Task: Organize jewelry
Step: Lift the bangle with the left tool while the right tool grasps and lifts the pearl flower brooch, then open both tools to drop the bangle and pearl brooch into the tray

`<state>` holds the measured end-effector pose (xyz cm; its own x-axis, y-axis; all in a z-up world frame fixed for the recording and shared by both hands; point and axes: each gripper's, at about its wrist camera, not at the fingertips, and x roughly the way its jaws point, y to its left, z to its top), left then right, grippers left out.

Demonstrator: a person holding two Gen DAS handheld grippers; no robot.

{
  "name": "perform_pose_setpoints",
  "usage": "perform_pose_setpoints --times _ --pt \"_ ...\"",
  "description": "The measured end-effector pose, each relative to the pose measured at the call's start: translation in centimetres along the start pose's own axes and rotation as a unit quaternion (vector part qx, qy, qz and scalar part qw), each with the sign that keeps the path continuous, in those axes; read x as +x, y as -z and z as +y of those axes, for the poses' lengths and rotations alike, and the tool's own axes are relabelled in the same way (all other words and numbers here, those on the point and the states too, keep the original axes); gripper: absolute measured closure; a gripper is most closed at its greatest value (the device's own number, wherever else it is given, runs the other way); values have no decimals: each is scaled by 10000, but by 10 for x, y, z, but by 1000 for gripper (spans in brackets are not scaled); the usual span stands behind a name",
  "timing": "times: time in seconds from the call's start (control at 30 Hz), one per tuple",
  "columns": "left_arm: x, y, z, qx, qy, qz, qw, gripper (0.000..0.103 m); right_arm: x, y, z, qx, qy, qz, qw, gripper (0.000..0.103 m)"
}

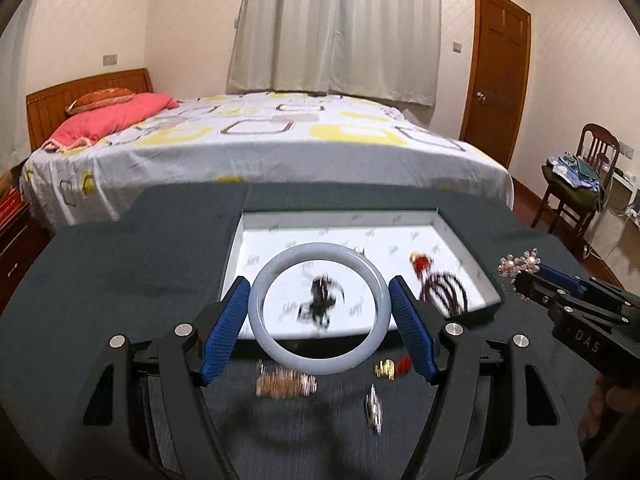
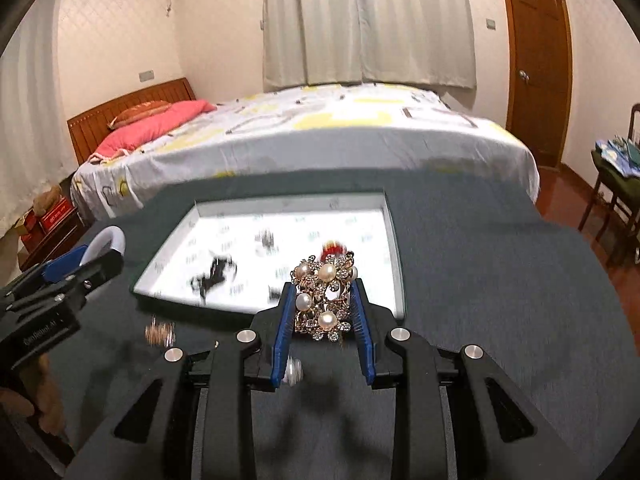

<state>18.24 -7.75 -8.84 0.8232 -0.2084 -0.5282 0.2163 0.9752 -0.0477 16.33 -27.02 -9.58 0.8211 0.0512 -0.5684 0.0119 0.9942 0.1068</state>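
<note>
Pale bangle (image 1: 318, 312) pinched across its width by left gripper (image 1: 320, 330), pearl brooch (image 2: 326, 300) clamped in right gripper (image 2: 323, 320); both carried just short of white tray (image 1: 490, 280). Best lowered inside tray, clear of black piece (image 1: 320, 300), before letting go.

Both grippers (image 1: 319, 322) (image 2: 322, 322) clamped, raised

Two wrist cameras, side by side, close above the tabletop (image 1: 100, 264)

Each looks forward and downward along its own tool, toward the tabletop's far edge and the bed (image 2: 320, 140) beyond; both share the white tray (image 1: 256, 220) and glimpse the other tool.
</note>
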Motion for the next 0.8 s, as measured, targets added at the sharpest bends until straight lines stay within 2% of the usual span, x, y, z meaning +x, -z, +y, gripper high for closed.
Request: perform_pose_setpoints --times 0.2,0.4,0.53,0.8 --pt "39 -34 -2 86 -34 -133 9999 34 35 -43 0 55 -80 -194 9998 74" --pt "90 -58 1 56 -84 -9 9999 34 83 -71 -1 -10 4 -216 9998 74" --pt "128 -65 4 48 -135 226 9996 34 123 -76 -5 13 47 26 10000 74" --pt "196 -60 16 -114 -161 1026 9945 34 185 -73 -18 303 -1 839 9960 74"
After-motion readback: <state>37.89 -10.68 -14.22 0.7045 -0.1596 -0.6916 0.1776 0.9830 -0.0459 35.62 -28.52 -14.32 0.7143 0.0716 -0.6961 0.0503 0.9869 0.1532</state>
